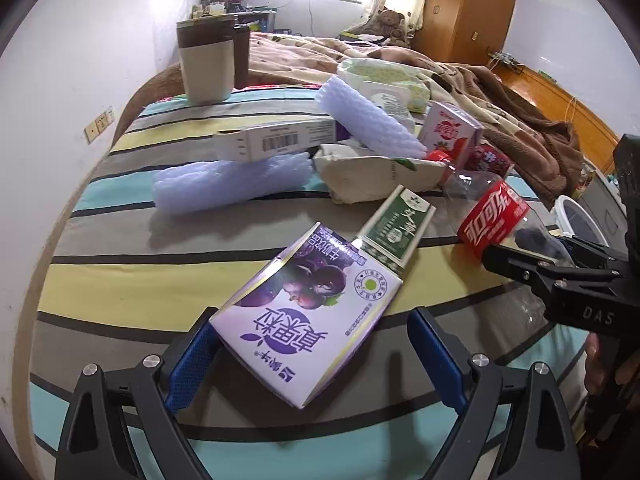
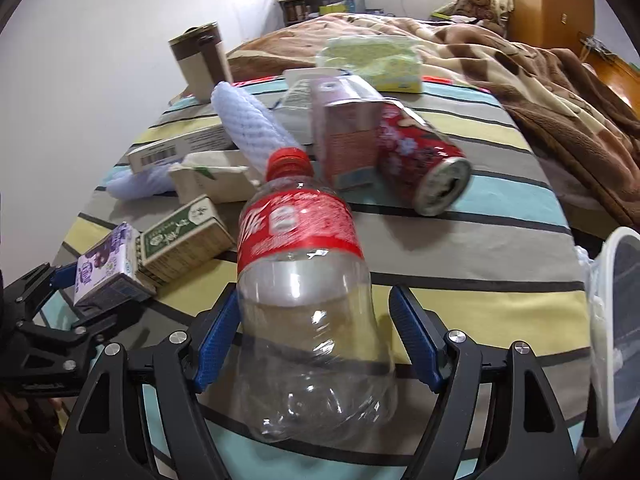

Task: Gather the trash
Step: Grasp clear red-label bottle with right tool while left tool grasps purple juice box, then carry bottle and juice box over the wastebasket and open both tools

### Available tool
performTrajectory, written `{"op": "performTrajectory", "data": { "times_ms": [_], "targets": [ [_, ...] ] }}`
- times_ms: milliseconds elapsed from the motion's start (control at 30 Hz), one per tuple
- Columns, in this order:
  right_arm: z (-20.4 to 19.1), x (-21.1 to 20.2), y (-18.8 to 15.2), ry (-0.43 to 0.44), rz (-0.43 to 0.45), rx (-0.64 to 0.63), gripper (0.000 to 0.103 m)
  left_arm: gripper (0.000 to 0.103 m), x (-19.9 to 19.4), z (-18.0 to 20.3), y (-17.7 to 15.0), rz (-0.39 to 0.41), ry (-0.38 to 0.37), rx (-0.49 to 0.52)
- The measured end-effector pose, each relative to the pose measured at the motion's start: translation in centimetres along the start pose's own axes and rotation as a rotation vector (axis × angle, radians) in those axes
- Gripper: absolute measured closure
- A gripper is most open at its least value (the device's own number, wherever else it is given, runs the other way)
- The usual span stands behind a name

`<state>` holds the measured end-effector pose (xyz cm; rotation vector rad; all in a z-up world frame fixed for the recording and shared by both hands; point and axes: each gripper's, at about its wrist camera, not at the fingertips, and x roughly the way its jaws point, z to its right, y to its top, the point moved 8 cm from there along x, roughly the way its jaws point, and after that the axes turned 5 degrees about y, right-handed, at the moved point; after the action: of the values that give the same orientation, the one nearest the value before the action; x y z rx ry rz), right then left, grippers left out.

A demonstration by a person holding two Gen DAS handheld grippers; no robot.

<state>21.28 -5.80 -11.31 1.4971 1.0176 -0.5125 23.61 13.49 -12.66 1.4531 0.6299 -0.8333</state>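
Observation:
A purple milk carton (image 1: 304, 312) lies on the striped table between the blue pads of my open left gripper (image 1: 316, 356); the left pad touches its edge, the right pad stands apart. It also shows in the right wrist view (image 2: 106, 268). An empty Coca-Cola bottle (image 2: 304, 280) lies between the pads of my open right gripper (image 2: 316, 340), with a gap on the right side. The bottle also shows in the left wrist view (image 1: 496, 216), with the right gripper (image 1: 560, 264) around it.
More trash lies behind: a green box (image 1: 396, 228), a red can (image 2: 420, 156), a pink carton (image 2: 348, 136), white foam sleeves (image 1: 372, 120), a barcode box (image 1: 276, 140), a torn paper bag (image 1: 376, 172). A brown-and-cream cup (image 1: 206, 64) stands far left. A white bin (image 2: 616, 328) stands right.

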Motion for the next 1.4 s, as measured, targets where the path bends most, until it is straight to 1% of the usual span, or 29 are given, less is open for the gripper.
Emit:
{"op": "performTrajectory", "data": {
  "times_ms": [100,133,167,300,333,367,400,433,467,533,600,667,767,833,900,1000,1267,1400],
  "targets": [
    [0.9,-0.2,-0.2,-0.016,0.003,0.006,0.028,0.013,-0.5,1.2,-0.1,-0.002,-0.058,0.008],
    [1.0,-0.3,-0.2,-0.013,0.005,0.007,0.031,0.013,-0.7,1.6,-0.1,-0.003,-0.075,0.011],
    [1.1,-0.3,-0.2,-0.010,0.007,0.006,0.031,0.013,-0.8,2.1,-0.1,-0.005,-0.085,0.018],
    [1.2,-0.6,-0.6,-0.019,0.018,-0.022,0.031,0.013,-1.3,2.8,0.2,0.012,-0.085,0.062],
    [1.2,-0.6,-0.6,-0.018,0.020,-0.026,0.031,0.013,-1.2,2.6,0.3,0.015,-0.066,0.062],
    [1.2,-0.6,-0.6,-0.015,0.021,-0.028,0.032,0.013,-1.0,2.1,0.6,0.022,-0.019,0.067],
    [1.2,-0.6,-0.7,-0.010,0.021,-0.027,0.032,0.014,-0.9,1.8,0.8,0.025,0.003,0.074],
    [1.3,-0.7,-0.7,-0.006,0.022,-0.027,0.032,0.014,-0.7,1.8,0.9,0.025,0.001,0.078],
    [1.3,-0.7,-0.7,-0.002,0.025,-0.026,0.032,0.014,-0.4,2.0,0.8,0.009,-0.027,0.078],
    [1.4,-0.7,-0.7,0.004,0.026,-0.025,0.032,0.014,0.1,2.4,0.5,-0.015,-0.053,0.081],
    [1.4,-0.8,-0.8,0.013,0.033,-0.025,0.032,0.014,0.6,2.8,0.1,-0.036,-0.053,0.087],
    [1.4,-0.9,-0.9,0.021,0.036,-0.025,0.033,0.014,0.7,2.9,-0.1,-0.038,-0.052,0.080],
    [1.5,-1.1,-1.0,0.032,0.042,-0.025,0.034,0.021,0.8,2.8,-0.1,-0.042,-0.053,0.056],
    [1.4,-1.2,-1.1,0.041,0.047,-0.028,0.035,0.030,0.5,2.8,-0.1,-0.037,-0.058,0.044],
    [1.4,-1.4,-1.1,0.047,0.061,-0.032,0.035,0.033,0.3,2.9,-0.1,-0.036,-0.075,0.031],
    [1.1,-1.7,-1.2,0.056,0.075,-0.042,0.037,0.040,-0.1,3.1,-0.2,-0.029,-0.071,0.014],
    [1.2,-3.0,-1.2,0.096,0.132,-0.038,0.039,0.043,-2.0,3.6,-0.6,0.017,-0.061,-0.030],
    [1.1,-3.5,-1.4,0.135,0.153,-0.028,0.039,0.043,-2.9,3.8,-0.9,0.042,-0.062,-0.049]
  ]
}}
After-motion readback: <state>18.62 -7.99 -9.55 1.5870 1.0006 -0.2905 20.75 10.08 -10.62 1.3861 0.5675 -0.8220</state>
